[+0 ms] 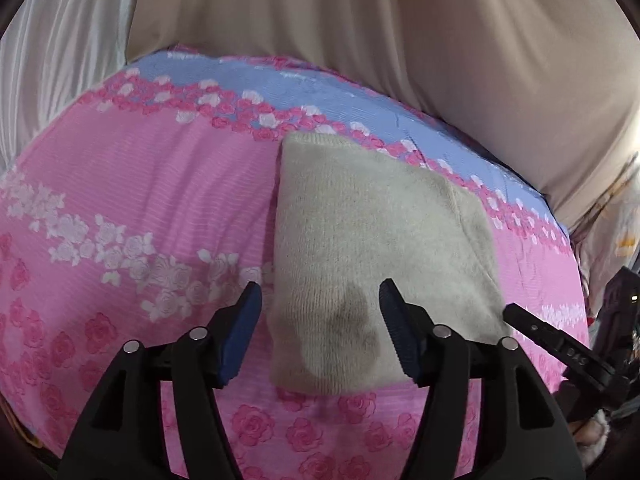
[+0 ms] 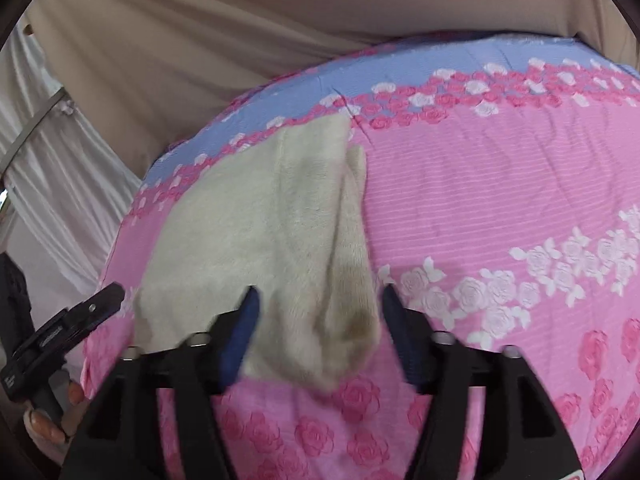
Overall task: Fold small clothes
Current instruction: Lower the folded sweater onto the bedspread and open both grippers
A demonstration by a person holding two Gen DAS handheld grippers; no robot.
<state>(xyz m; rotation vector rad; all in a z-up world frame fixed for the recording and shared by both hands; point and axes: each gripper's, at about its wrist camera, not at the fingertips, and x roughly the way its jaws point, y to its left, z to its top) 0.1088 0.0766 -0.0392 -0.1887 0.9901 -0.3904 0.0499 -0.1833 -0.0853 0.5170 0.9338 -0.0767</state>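
Observation:
A cream knit garment (image 1: 360, 232) lies folded and flat on a pink rose-print bedsheet (image 1: 140, 184). A darker patch marks the cloth near its front edge. In the left wrist view my left gripper (image 1: 320, 304) stands open over the garment's near left corner, one blue pad just outside the cloth's left edge and the other above it. My right gripper (image 1: 540, 332) shows at that view's right edge. In the blurred right wrist view the garment (image 2: 260, 220) has its near right corner between the open jaws of my right gripper (image 2: 320, 308). My left gripper (image 2: 80, 320) is at the left.
Beige fabric (image 1: 400, 40) hangs behind the bed, with white satin cloth (image 1: 60, 60) to its left. The sheet's blue band (image 1: 280, 84) runs along the far edge. A hand (image 2: 52, 420) grips the left tool's handle. Open pink sheet (image 2: 500, 200) spreads right of the garment.

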